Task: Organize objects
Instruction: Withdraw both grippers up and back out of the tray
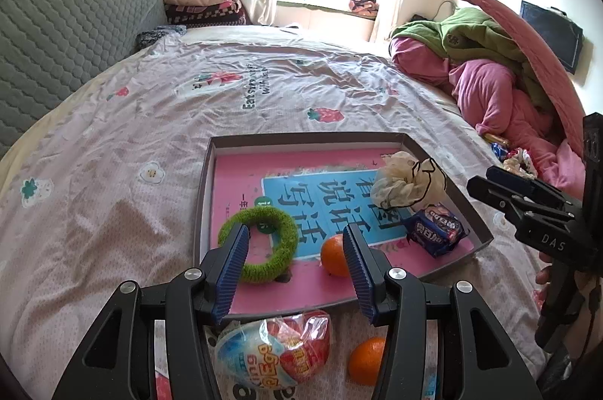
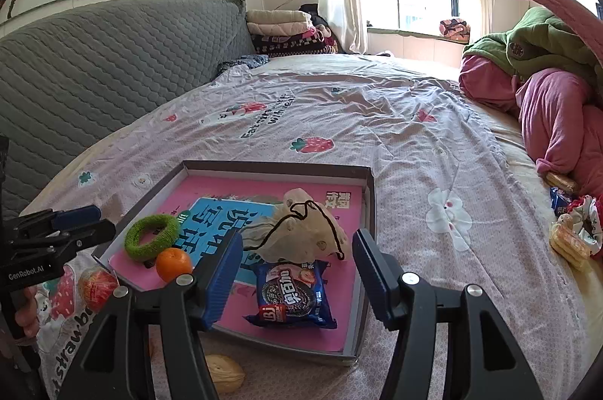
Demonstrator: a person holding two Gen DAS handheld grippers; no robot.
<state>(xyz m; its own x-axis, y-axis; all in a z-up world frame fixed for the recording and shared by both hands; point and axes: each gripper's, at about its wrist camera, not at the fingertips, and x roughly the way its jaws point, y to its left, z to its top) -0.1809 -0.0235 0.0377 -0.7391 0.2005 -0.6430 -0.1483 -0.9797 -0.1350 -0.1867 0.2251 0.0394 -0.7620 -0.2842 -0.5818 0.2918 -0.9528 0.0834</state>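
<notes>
A shallow grey tray (image 1: 205, 181) with a pink printed bottom lies on the bed. In it are a green fuzzy ring (image 1: 264, 241), an orange (image 1: 333, 255), a blue cookie pack (image 1: 437, 228) and a cream drawstring pouch (image 1: 407, 183). My left gripper (image 1: 297, 249) hovers over the tray's near edge, open, with nothing between its pads. In the right wrist view my right gripper (image 2: 297, 268) stands open above the cookie pack (image 2: 290, 294), its pads clear of the wrapper. The pouch (image 2: 301, 230), ring (image 2: 152, 236) and orange (image 2: 173, 264) lie beyond it.
On the sheet in front of the tray lie a wrapped egg-shaped snack (image 1: 271, 351), a second orange (image 1: 365, 358) and a yellowish round thing (image 2: 226, 370). More snacks (image 2: 565, 241) sit at the right by a heap of pink and green bedding (image 2: 546, 91). A grey headboard (image 2: 94, 72) is at the left.
</notes>
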